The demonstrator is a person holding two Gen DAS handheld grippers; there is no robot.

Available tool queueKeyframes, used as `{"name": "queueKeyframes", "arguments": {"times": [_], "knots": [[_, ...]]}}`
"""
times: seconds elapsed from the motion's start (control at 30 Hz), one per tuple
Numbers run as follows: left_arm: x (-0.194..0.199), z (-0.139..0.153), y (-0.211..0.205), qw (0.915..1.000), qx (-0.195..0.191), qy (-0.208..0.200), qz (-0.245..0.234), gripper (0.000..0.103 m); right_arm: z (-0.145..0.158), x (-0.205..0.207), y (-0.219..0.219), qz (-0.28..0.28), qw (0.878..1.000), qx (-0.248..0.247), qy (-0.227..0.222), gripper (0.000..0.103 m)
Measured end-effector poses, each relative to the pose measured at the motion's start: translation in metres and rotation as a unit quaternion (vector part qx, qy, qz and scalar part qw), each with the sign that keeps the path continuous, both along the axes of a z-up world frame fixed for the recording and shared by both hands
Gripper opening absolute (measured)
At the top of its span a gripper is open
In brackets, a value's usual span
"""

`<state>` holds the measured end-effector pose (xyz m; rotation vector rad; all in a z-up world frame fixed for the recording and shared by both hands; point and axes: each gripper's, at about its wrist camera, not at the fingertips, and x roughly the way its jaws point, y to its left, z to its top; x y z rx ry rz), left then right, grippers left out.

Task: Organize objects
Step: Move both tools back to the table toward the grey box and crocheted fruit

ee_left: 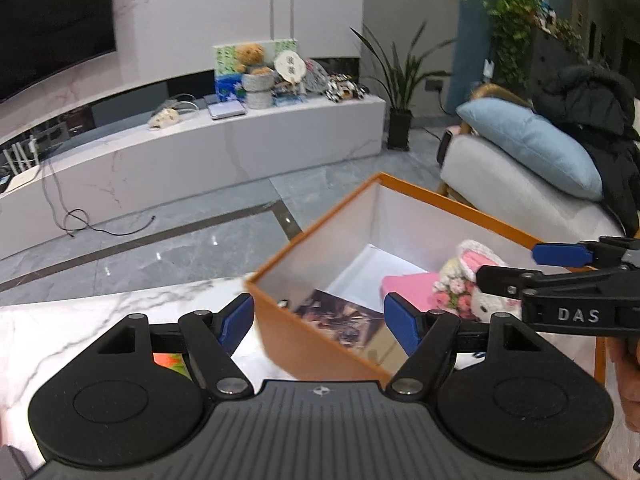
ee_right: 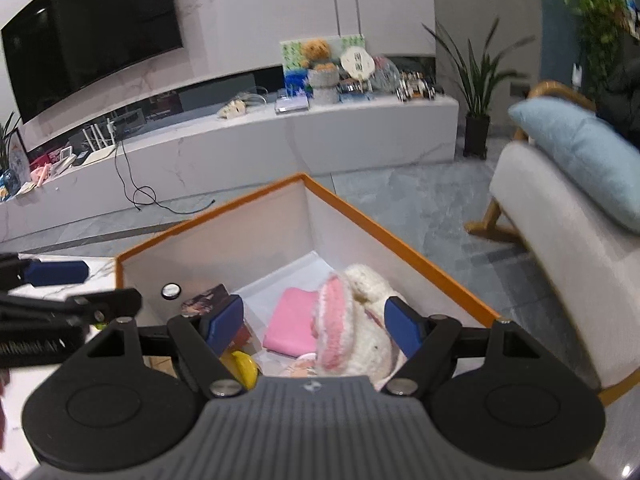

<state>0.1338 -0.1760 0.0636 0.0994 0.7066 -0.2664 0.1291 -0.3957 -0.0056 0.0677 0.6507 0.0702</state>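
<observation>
An orange box (ee_left: 312, 227) with white inner walls stands on the marble table (ee_left: 100, 320). Inside lie a white plush rabbit (ee_right: 360, 312) with pink ears, a pink folded cloth (ee_right: 292, 320), a dark picture card (ee_right: 204, 296) and something yellow (ee_right: 244, 366). My left gripper (ee_left: 319, 320) hangs open over the box's near corner, holding nothing. My right gripper (ee_right: 314, 326) is open above the rabbit, its pads clear of it. In the left wrist view the right gripper (ee_left: 528, 268) reaches in over the rabbit (ee_left: 476, 264) and the cloth (ee_left: 412, 286). The left gripper (ee_right: 80, 288) shows beside the box (ee_right: 200, 221).
A grey armchair (ee_right: 560, 280) with a blue cushion (ee_right: 588, 156) stands right of the box. A long white TV bench (ee_left: 240, 148) with toys and a black cable lies across the grey floor. An orange-green item (ee_left: 170, 360) lies on the table under my left gripper.
</observation>
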Motion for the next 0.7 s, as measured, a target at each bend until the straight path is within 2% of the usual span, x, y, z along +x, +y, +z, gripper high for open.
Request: {"name": "queueKeyframes", "arguments": {"times": [0.1, 0.23, 0.43, 0.53, 0.7], "knots": [[-0.006, 0.002, 0.02, 0.9998, -0.004, -0.012, 0.016, 0.088, 0.007, -0.011, 0.013, 0.01, 0.999, -0.024, -0.028, 0.079], [-0.014, -0.001, 0.055, 0.9984, -0.005, -0.021, 0.052, 0.088, 0.014, -0.025, 0.03, 0.026, 0.998, -0.027, -0.055, 0.079], [-0.03, -0.024, 0.127, 0.9899, 0.005, -0.02, 0.141, 0.088, 0.021, -0.043, 0.056, 0.061, 0.993, -0.04, -0.09, 0.079], [-0.043, -0.041, 0.165, 0.9786, 0.018, -0.016, 0.205, 0.088, 0.023, -0.051, 0.068, 0.08, 0.99, -0.047, -0.108, 0.079], [-0.069, -0.06, 0.22, 0.9497, 0.003, -0.025, 0.312, 0.088, 0.019, -0.059, 0.087, 0.109, 0.985, -0.05, -0.124, 0.079]]}}
